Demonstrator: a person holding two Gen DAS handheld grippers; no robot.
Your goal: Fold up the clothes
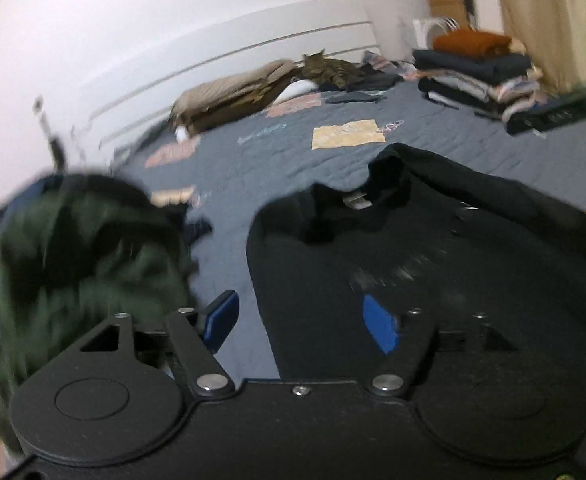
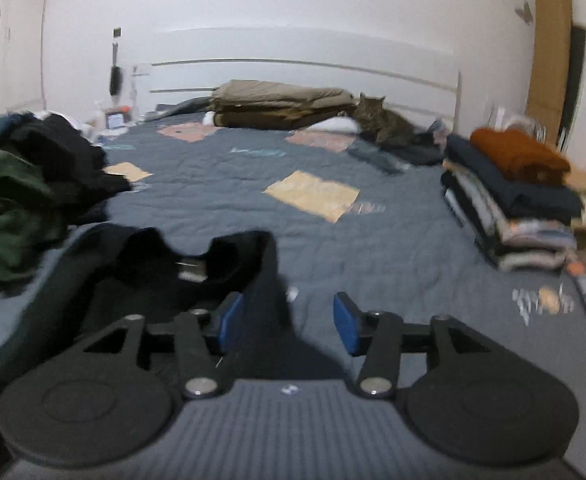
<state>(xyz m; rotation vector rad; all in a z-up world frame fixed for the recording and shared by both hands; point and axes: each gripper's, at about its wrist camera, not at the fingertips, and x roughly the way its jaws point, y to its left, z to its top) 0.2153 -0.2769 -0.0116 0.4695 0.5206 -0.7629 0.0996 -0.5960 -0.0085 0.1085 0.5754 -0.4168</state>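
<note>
A black shirt (image 1: 413, 248) lies on the grey-blue quilt, collar and label toward the headboard; it also shows in the right wrist view (image 2: 165, 276). My left gripper (image 1: 301, 320) is open, its right blue pad over the shirt's left part and its left pad over bare quilt. My right gripper (image 2: 289, 320) is open at the shirt's right edge, its left pad by the black cloth, its right pad over the quilt. Neither holds anything. A pile of unfolded dark green and black clothes (image 2: 17, 196) lies to the left, blurred in the left wrist view (image 1: 77, 256).
A stack of folded clothes (image 2: 521, 196) with a rust-brown top sits at the bed's right side. A tabby cat (image 2: 385, 122) lies by folded tan bedding (image 2: 281, 104) at the white headboard. Small loose items (image 2: 545, 300) lie near the right edge.
</note>
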